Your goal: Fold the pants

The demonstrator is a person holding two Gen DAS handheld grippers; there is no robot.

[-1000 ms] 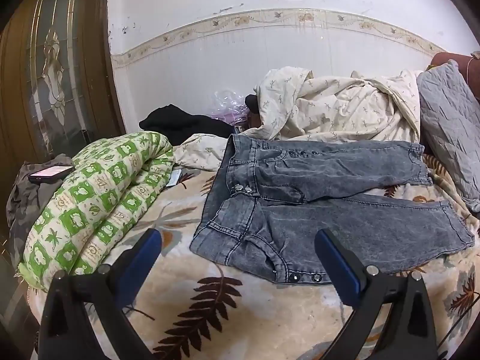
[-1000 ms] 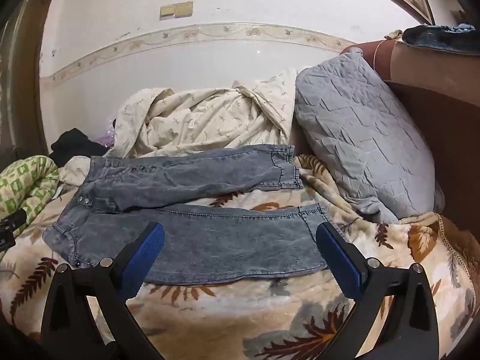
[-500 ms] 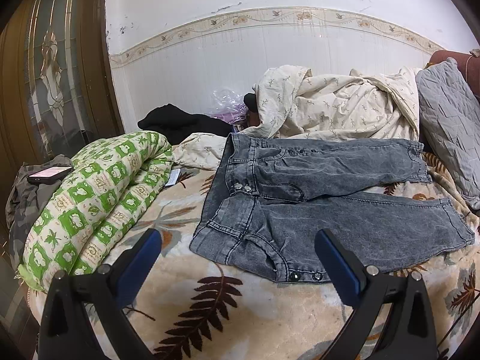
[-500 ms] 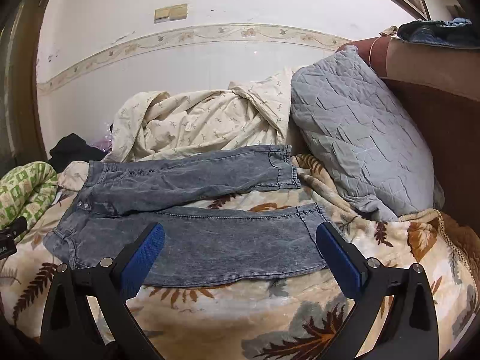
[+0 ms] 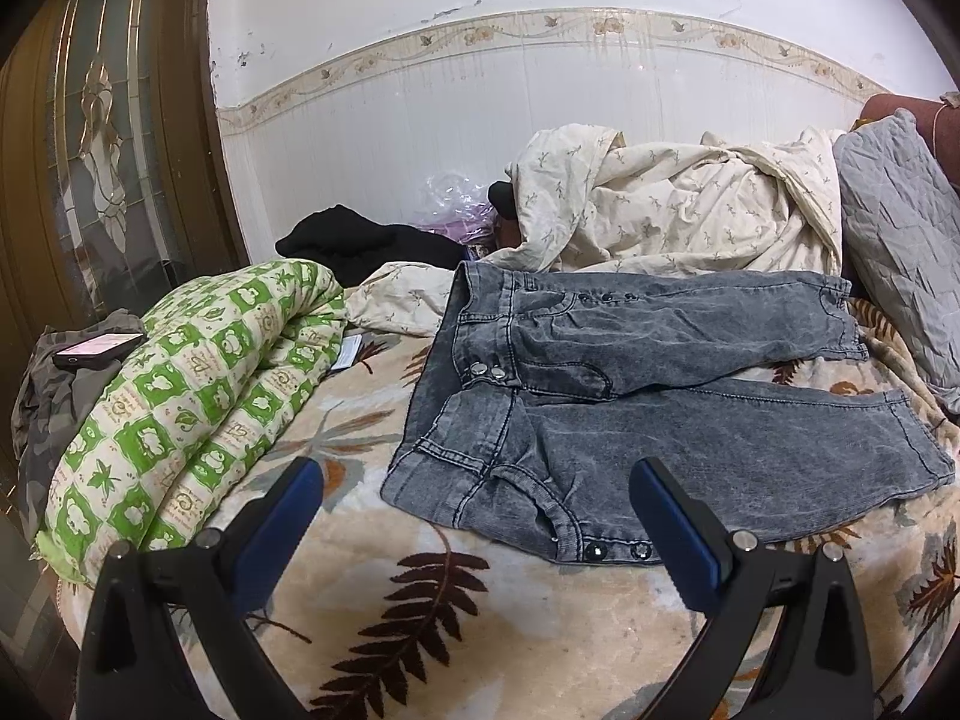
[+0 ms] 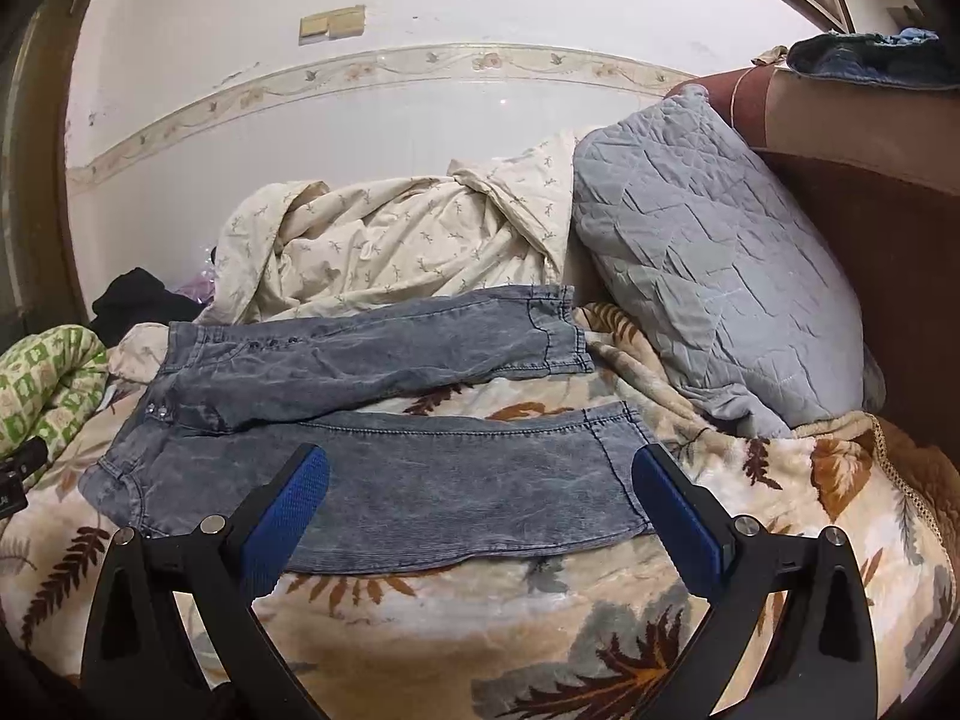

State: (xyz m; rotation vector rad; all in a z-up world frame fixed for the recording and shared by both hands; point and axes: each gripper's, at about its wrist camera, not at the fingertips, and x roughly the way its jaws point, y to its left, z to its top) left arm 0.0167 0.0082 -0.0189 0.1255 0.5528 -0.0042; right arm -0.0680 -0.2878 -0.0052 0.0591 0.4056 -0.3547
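Note:
Grey washed denim pants (image 5: 660,396) lie flat on the leaf-print blanket, waistband to the left, both legs spread to the right. They also show in the right wrist view (image 6: 390,456). My left gripper (image 5: 477,516) is open and empty, hovering just short of the waistband's near corner. My right gripper (image 6: 480,501) is open and empty, hovering over the near leg, close to its lower edge and hem.
A rolled green-patterned quilt (image 5: 180,396) lies left of the pants, with a phone (image 5: 96,349) beyond it. A crumpled cream sheet (image 5: 672,204) and black clothes (image 5: 360,240) lie behind. A grey quilted pillow (image 6: 708,252) leans on the brown headboard (image 6: 888,240) at right.
Both grippers have drifted slightly; the views shifted a little, with the pants sitting marginally nearer in the right wrist view. Both grippers stay open and the pants have not moved.

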